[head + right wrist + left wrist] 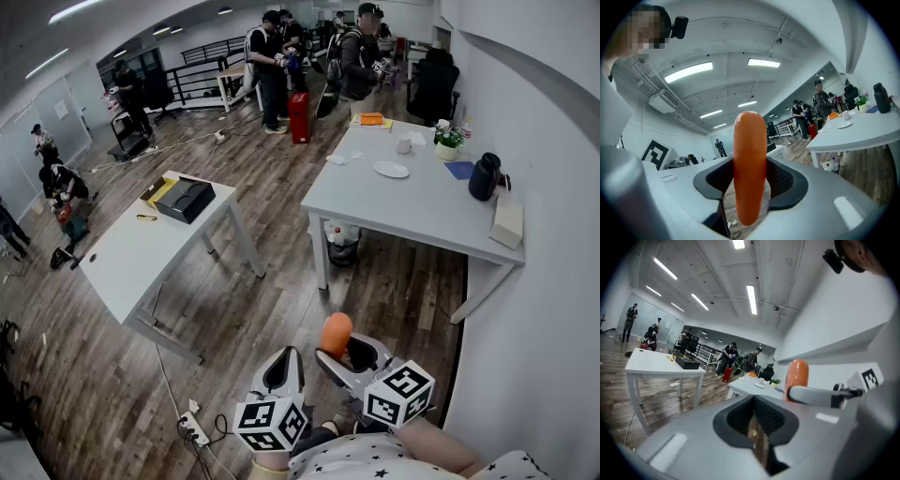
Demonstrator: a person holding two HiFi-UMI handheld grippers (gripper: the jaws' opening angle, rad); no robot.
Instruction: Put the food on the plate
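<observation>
An orange sausage (336, 334) stands upright between the jaws of my right gripper (349, 351), low in the head view above the wooden floor. In the right gripper view the sausage (750, 168) fills the gap and both pads press on it; the right gripper (750, 183) is shut on it. My left gripper (284, 364) is just to its left, jaws together and empty. The left gripper view shows its own closed jaws (754, 420) and the sausage (797, 372) to the right. A white plate (391, 169) lies on the far white table (412, 211), also seen as the plate (844, 125).
On the plate's table stand a cup (404, 145), a potted plant (447, 145), a black jug (484, 176) and a white box (507, 223). A second white table (141, 253) with a black box is at left. A power strip (194, 428) lies on the floor. Several people stand at the back.
</observation>
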